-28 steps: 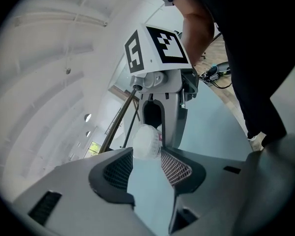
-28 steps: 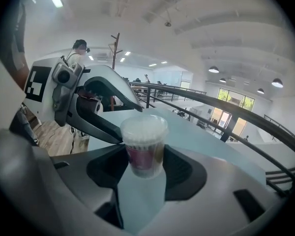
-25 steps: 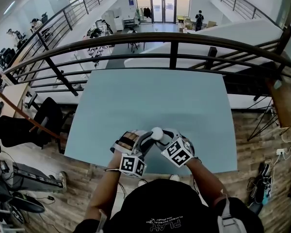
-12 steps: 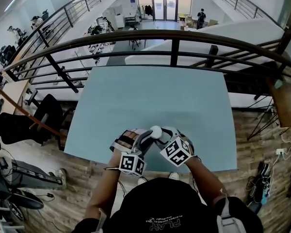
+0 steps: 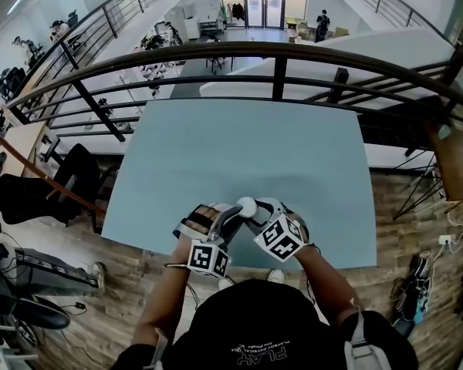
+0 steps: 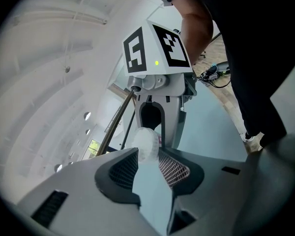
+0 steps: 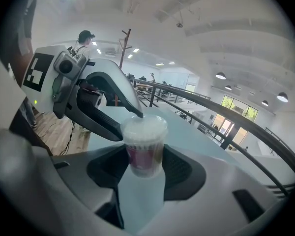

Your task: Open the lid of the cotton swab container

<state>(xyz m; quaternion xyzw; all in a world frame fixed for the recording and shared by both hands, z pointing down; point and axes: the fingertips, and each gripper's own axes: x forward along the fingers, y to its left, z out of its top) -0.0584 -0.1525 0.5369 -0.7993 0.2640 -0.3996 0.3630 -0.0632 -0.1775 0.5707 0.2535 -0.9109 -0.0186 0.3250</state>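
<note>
Left gripper [image 6: 148,154], jaws just closing, pinches lid [image 6: 146,142] of swab container [image 7: 143,151] in right gripper [image 7: 145,165].

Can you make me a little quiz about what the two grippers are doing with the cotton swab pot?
1. True or false: the lid is already off the container.
2. Which gripper holds the container's body?
3. Fill in: the left gripper has the ____ between its jaws.
Key: 1 false, it is on. 2 the right gripper. 3 lid; those jaws have just been closing on it.
</note>
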